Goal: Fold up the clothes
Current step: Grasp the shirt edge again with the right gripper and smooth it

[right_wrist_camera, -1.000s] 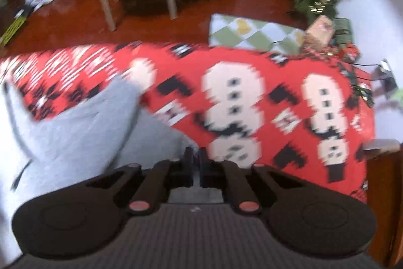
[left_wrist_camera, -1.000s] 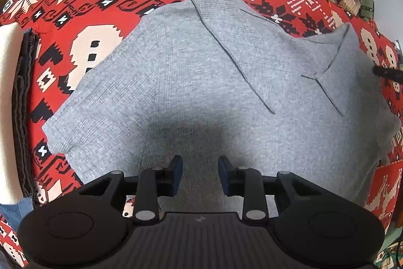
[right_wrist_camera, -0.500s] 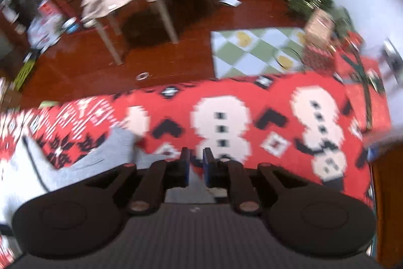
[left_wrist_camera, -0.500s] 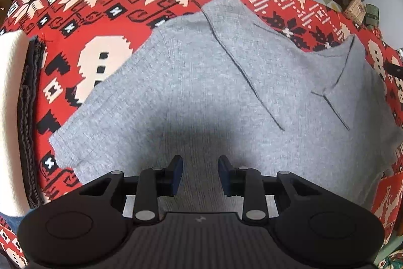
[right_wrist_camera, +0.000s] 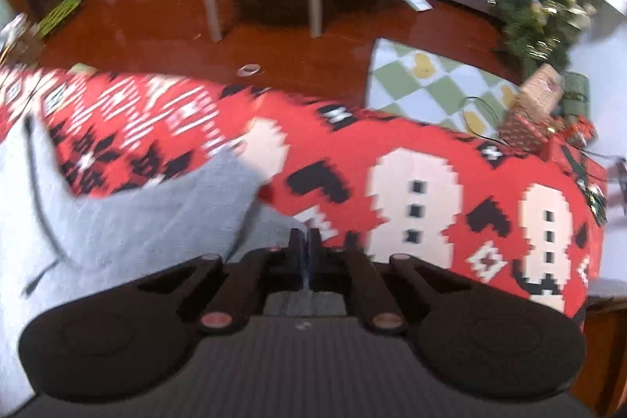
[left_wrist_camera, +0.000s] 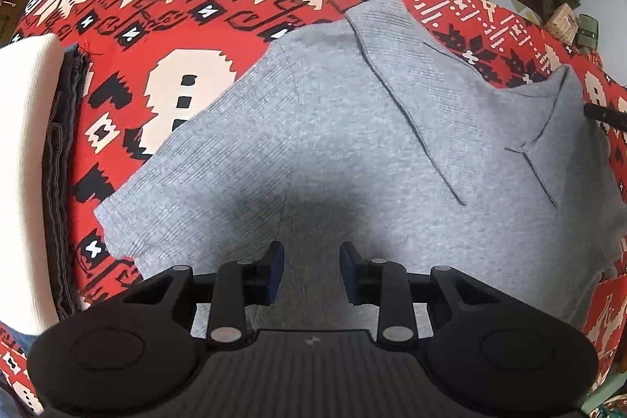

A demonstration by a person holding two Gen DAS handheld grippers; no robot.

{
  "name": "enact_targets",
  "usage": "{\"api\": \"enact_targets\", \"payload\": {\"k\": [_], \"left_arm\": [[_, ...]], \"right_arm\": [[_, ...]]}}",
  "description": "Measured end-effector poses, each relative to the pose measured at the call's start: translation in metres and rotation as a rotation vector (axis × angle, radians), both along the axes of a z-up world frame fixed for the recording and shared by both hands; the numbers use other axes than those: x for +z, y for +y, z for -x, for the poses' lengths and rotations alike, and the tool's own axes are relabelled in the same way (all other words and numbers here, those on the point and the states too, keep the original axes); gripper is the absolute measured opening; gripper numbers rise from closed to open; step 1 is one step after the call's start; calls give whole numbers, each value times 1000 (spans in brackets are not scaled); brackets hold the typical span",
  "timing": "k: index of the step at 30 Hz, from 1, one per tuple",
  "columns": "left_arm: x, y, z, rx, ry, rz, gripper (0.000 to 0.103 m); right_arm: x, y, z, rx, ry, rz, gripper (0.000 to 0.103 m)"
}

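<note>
Fingers, left: the left gripper (left_wrist_camera: 307,271) points straight down over the shirt. Its two dark pads (left_wrist_camera: 274,271) stand partly apart with only air between them. They hold nothing.
Fingers, right: the right gripper (right_wrist_camera: 303,253) has its jaws pressed together. A bit of grey cloth lies right under the tips, but the picture is blurry, so whether cloth is pinched in there cannot be told.
Blanket: the red blanket (left_wrist_camera: 117,96) with white snowmen and snowflakes covers the whole work place. It is the biggest thing here.
Shirt: the grey shirt (left_wrist_camera: 333,151) lies flat and spread out on the blanket. It fills the middle of the left view, from 9 o'clock across to 3 o'clock.
Shirt's long way: it looks to run from the near edge at 6 o'clock up to the collar at 12 to 1 o'clock.
Sleeve, left side: one short sleeve (left_wrist_camera: 129,222) sticks out at 9 o'clock from the left fingers, quite near them.
Collar: the collar flaps (left_wrist_camera: 376,26) lie at 1 o'clock, far from the left fingers.
Shirt from the right fingers: in the right view the grey shirt (right_wrist_camera: 129,222) lies at 9 to 10 o'clock, and its edge reaches up to the tips.
Nearer hand: the left one is nearer the 9 o'clock sleeve. The right one is nearer the other side.
Next move, a guess: each hand would take its own side and bring it over the middle.
Pile: folded dark and white cloth (left_wrist_camera: 35,163) sits at the far 9 o'clock edge.
</note>
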State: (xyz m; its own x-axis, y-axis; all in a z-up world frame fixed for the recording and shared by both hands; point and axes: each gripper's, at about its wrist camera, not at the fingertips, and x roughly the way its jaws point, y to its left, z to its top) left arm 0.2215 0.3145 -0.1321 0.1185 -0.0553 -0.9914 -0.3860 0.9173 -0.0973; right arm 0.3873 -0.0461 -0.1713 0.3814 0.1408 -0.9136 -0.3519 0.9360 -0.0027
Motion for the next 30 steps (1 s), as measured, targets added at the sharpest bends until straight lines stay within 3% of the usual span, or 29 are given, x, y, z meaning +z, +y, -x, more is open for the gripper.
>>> {"api": "enact_targets", "payload": {"k": [4,7,11,15,19,24,27,28,29,30], "left_arm": [[1,3,-3,-1,-13,-3,31],[5,9,-11,-16,-47,-26,31],[13,17,-29,-64,-119,-71,31],[17,23,-54,-131,-196,-123,36],[12,22,-86,-209,-249,-158,42],[-10,18,-118,-314,-236,-195,43],[-18,16,-128,-336,-239,-157,41],[-18,16,-129,-346,-244,-142,33],[-18,15,-130,-354,-246,-126,17],[-18,14,-131,-355,-239,-107,8]], "right_arm": [[-3,-12,-10,-70,22,-51,4],[1,-13,-7,-77,22,-55,18],[18,-17,0,-103,-9,-90,19],[34,-4,5,-33,-37,-124,20],[28,16,-3,24,-32,-116,26],[8,30,-18,54,16,-87,30],[0,35,-24,72,35,-94,30],[-2,36,-26,77,43,-102,30],[-3,37,-28,81,52,-109,24],[-4,38,-29,84,58,-116,13]]}}
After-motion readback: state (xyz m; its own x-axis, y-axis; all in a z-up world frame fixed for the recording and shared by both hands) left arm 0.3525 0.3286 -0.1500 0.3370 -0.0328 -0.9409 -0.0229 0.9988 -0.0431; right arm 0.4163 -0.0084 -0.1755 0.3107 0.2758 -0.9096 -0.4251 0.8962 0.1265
